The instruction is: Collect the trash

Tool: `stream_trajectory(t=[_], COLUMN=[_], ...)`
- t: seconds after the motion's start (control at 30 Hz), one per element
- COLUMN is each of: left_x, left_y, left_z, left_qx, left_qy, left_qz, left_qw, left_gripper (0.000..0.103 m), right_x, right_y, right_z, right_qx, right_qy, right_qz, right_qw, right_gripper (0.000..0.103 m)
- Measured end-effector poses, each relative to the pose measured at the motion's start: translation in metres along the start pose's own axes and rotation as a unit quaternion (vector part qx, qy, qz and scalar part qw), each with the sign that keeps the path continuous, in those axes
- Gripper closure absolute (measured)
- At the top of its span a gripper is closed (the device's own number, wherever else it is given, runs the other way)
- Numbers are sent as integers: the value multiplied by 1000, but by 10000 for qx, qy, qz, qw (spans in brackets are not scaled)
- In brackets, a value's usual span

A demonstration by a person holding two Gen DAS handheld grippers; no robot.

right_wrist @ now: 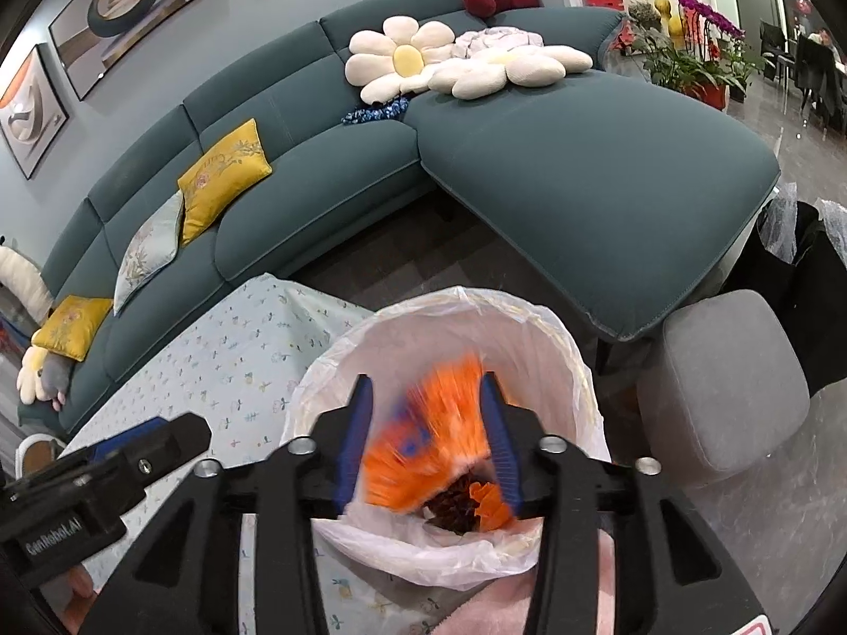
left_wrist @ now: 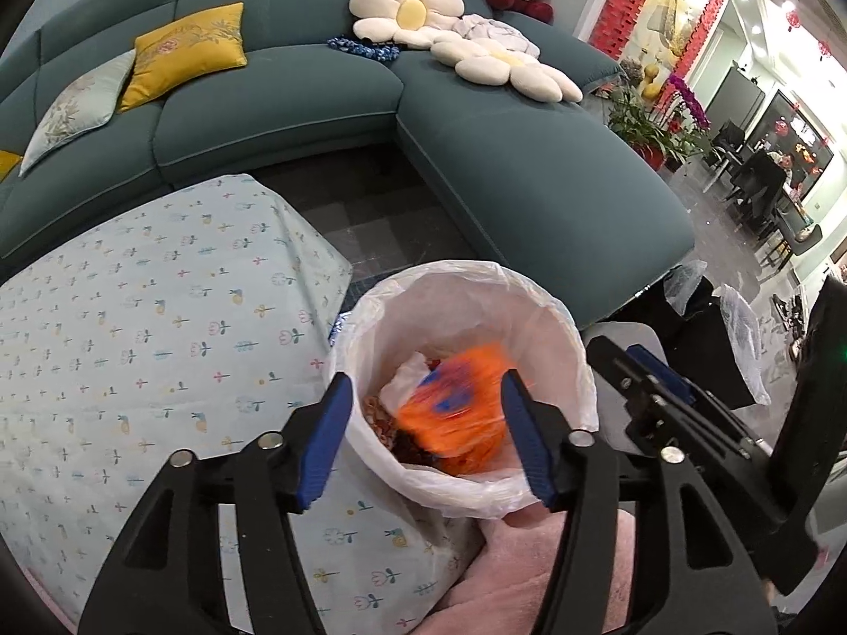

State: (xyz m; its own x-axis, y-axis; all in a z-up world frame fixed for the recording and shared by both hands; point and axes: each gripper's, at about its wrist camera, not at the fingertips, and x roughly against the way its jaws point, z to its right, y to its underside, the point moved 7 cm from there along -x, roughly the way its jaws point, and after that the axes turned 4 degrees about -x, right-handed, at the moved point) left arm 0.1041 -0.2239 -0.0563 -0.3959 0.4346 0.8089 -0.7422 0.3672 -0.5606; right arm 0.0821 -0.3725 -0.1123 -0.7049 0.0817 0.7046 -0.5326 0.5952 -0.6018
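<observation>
The left tool (left_wrist: 423, 434) hangs over the bin (left_wrist: 571, 365) with its jaws spread and nothing between them; the right tool (right_wrist: 429, 439) is parted too, and the orange wrapper (right_wrist: 434, 439), smeared by motion blur, looks to be dropping free between its blue fingers (right_wrist: 356, 439) rather than being pinched. In the left view the same wrapper sits low inside the white liner (left_wrist: 476, 307), on top of some white paper (left_wrist: 407, 386) and dark brownish scraps (left_wrist: 386, 418).

What could go wrong, to my eye: the wrapper is light and could catch on the right tool's pad and ride back out when that tool lifts. The liner is loose and crumpled at the rim, so a tool tip dipping lower might snag it and drag it off the bin. The bin stands close against the cloth-covered desk (left_wrist: 132, 328), and a nudge from either tool might tip it.

Hard to read: the wrapper's print is lost to blur, the scraps under it I cannot name, and the bin's base is hidden behind the tools and something pink (left_wrist: 529, 555) at the bottom edge. Whether more trash remains on the desk is out of view.
</observation>
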Motion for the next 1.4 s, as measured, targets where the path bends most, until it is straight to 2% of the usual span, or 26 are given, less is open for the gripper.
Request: stream_trajectory(t=[0.1, 0.2, 0.37, 0.57, 0.7, 0.8, 1.0, 1.07, 1.4], left_x=[3, 7, 20, 30, 37, 45, 58, 60, 64], left_y=[2, 5, 12, 23, 30, 35, 46, 50, 61], left_z=[-6, -12, -24, -42, -52, -61, -73, -76, -76], left_qx=[24, 70, 53, 38, 109, 185, 69, 55, 39], left_qy=[-53, -125, -401, -728, -851, -1010, -1384, -1488, -1573], left_qz=[30, 55, 192, 255, 282, 355, 432, 432, 411], left_qw=[10000, 9999, 9990, 9970, 9959, 9941, 9894, 9879, 9867], left_gripper=[45, 43, 34, 32, 28, 22, 17, 14, 13], right_x=[2, 7, 18, 32, 42, 45, 48, 49, 60], right_y=[-1, 1, 6, 19, 25, 30, 40, 44, 49], right_z=[-6, -11, -23, -38, -46, -50, -61, -62, -56], right_qx=[64, 133, 391, 953, 1126, 1204, 1334, 1386, 1413], right_qy=[-19, -14, 55, 356, 422, 379, 392, 446, 618], right_qz=[-1, 27, 120, 229, 260, 222, 127, 168, 240], right_qw=[10000, 9999, 9991, 9946, 9924, 9917, 9902, 9892, 9877], right_gripper=[60, 53, 35, 20, 19, 13, 13, 7, 7])
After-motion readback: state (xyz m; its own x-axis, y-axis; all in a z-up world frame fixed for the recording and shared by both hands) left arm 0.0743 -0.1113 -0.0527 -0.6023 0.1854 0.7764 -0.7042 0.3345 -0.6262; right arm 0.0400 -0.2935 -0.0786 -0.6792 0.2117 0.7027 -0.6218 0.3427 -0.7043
